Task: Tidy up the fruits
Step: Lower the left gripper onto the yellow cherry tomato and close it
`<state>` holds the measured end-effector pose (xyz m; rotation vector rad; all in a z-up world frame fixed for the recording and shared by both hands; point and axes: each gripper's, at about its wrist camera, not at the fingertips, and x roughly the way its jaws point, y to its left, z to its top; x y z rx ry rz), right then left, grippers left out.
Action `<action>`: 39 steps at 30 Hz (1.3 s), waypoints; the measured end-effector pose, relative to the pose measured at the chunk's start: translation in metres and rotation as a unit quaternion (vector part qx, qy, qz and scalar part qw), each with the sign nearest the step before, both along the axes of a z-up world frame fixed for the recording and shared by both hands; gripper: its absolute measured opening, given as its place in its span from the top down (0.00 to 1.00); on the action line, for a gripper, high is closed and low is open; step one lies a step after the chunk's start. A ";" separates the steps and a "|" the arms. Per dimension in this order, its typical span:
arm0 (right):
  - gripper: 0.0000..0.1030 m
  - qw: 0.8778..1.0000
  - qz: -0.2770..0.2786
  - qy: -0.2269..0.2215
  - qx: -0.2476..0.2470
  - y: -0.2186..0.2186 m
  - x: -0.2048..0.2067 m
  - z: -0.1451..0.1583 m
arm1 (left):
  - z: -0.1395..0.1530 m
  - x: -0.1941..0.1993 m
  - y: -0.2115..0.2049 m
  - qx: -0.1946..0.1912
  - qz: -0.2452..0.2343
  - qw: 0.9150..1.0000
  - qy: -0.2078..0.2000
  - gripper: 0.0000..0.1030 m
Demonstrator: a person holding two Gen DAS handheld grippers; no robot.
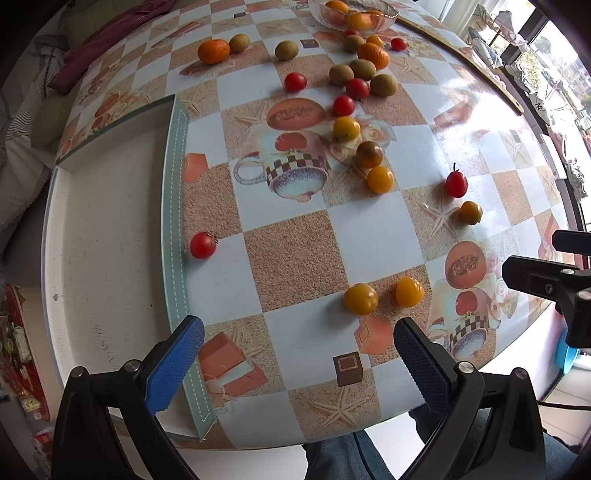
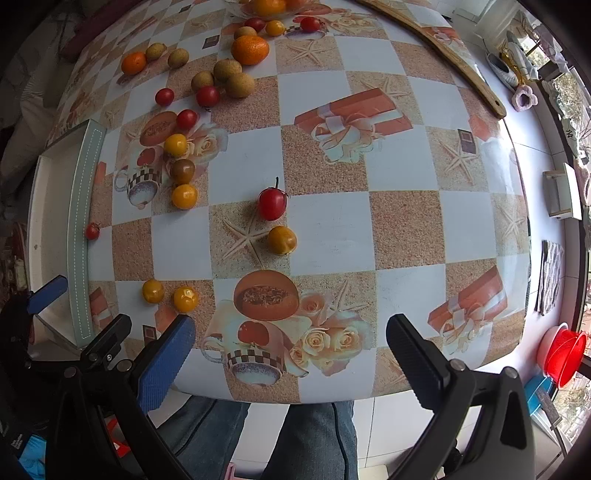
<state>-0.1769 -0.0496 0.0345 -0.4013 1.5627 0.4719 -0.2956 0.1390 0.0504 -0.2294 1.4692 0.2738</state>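
A shallow white tray (image 1: 110,236) with a pale green stitched rim lies at the left of the table (image 1: 369,236), and it serves as the landmark for the scattered fruit. One red cherry tomato (image 1: 202,244) sits on the checked cloth touching or just beside the tray's right rim. Further right of the tray, near the table's front edge, two yellow tomatoes (image 1: 361,298) lie close together, just ahead of the left gripper (image 1: 298,363), whose blue-padded fingers (image 1: 173,363) stand wide apart and hold nothing; its left finger hangs over the tray's near right corner. Well to the right of the tray a red tomato with a dark stem (image 2: 272,202) stands beside an orange-yellow one (image 2: 282,240), both out ahead of the right gripper (image 2: 291,363), whose fingers are likewise spread wide and empty over the table's front edge. Beyond the tray's far corner a loose line of yellow, brownish and red tomatoes (image 1: 369,154) runs toward the back of the table, into a cluster of brown-green round fruits (image 1: 383,85) and an orange mandarin (image 1: 373,55). Another mandarin (image 1: 213,51) lies straight beyond the tray's far end with a brown-green fruit against it. A glass bowl (image 1: 388,14) holding orange fruit stands at the table's far edge, furthest from the tray.
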 end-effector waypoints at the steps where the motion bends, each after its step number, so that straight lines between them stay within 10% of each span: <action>1: 0.00 1.000 0.004 0.000 -0.002 0.002 -0.001 -0.002 | -0.002 0.000 -0.001 0.000 -0.001 1.000 0.000 0.00; 15: 0.01 1.000 0.011 -0.001 -0.003 0.009 -0.003 -0.021 | -0.023 0.003 -0.005 0.010 -0.024 1.000 -0.006 0.00; 19: 0.03 1.000 0.007 -0.002 0.001 0.012 -0.002 -0.031 | -0.034 0.012 -0.019 0.008 -0.039 0.999 0.001 0.13; 33: 0.39 1.000 0.013 -0.019 -0.001 0.040 0.016 -0.067 | -0.052 0.026 -0.049 -0.017 -0.030 0.999 -0.019 0.24; 39: 0.77 0.999 0.026 -0.039 -0.009 0.060 0.013 -0.064 | -0.053 0.019 -0.058 -0.059 -0.038 0.997 -0.036 0.65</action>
